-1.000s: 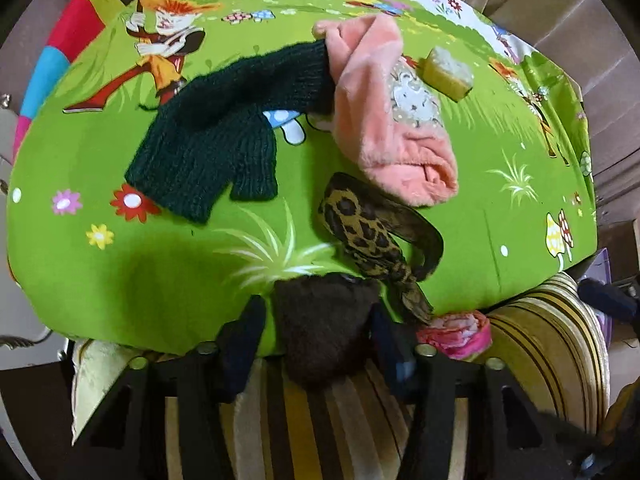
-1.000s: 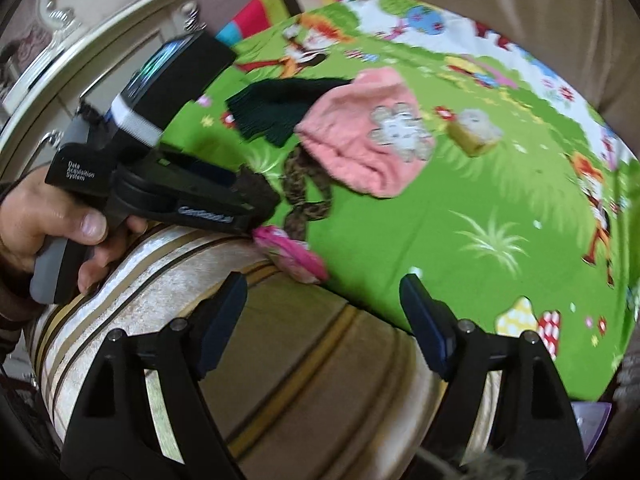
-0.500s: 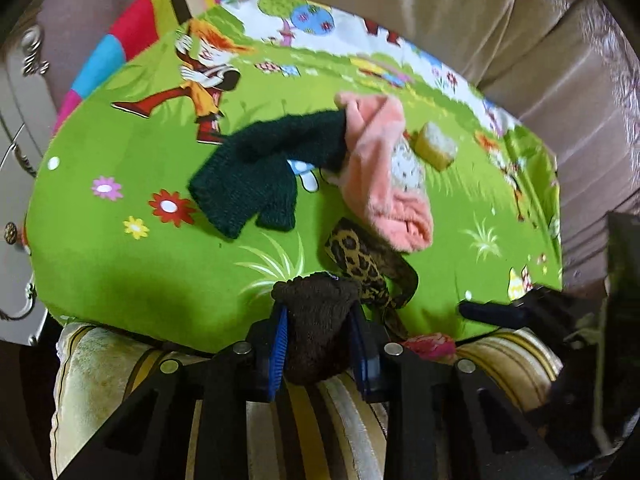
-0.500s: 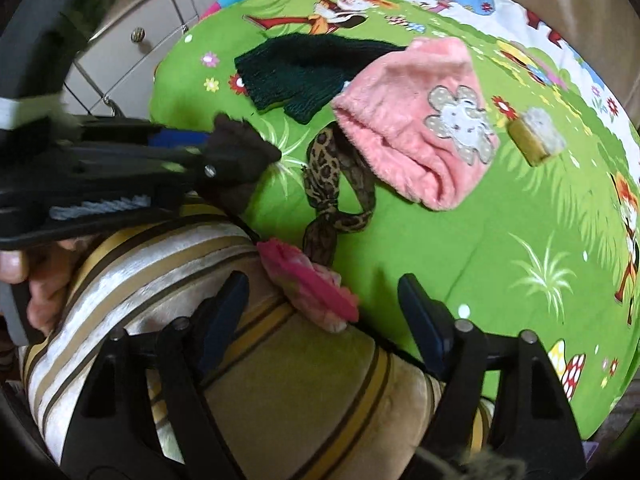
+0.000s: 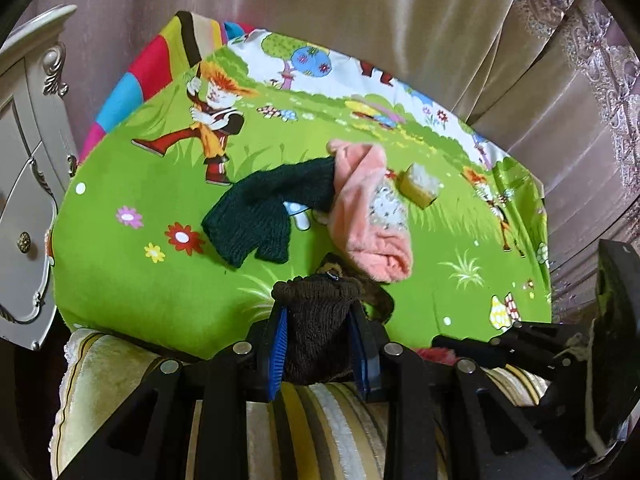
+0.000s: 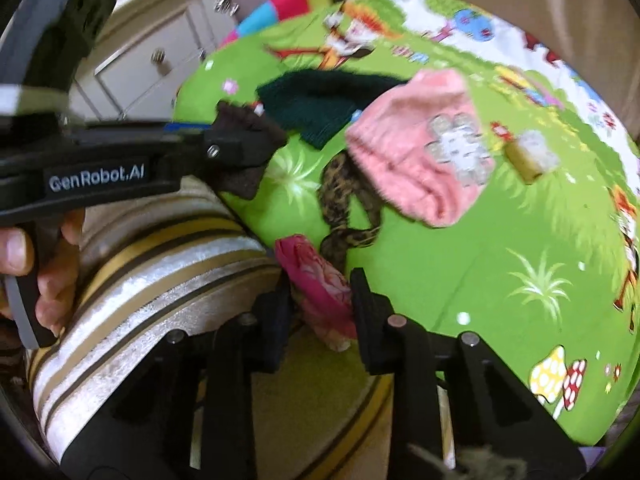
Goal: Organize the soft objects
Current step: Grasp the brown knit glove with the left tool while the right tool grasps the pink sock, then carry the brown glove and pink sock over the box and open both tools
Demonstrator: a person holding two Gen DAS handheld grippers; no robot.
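Observation:
My left gripper (image 5: 318,328) is shut on a brown knit piece (image 5: 316,312), held just above the edge of the green cartoon cloth (image 5: 120,280). The right wrist view shows the same gripper (image 6: 240,144) from the side with the brown piece (image 6: 244,176) hanging from it. My right gripper (image 6: 320,304) is closing its jaws on a crumpled pink-red cloth (image 6: 316,280) at the seam between the cloth and the striped cushion (image 6: 160,264), and the pads touch it on both sides. A dark green knit mitten (image 5: 256,216), a pink hat (image 5: 368,208) and a leopard-print band (image 6: 344,200) lie further in.
A yellow sponge (image 5: 420,184) sits to the right of the pink hat. A white cabinet (image 5: 24,200) stands at the left. Beige curtains (image 5: 400,20) hang behind the cloth. A person's hand (image 6: 44,280) grips the left gripper's handle.
The left gripper's jaws shut on the brown knit piece and lifted it, tilting up. The right gripper came down over the pink-red cloth and its jaws narrowed onto it.

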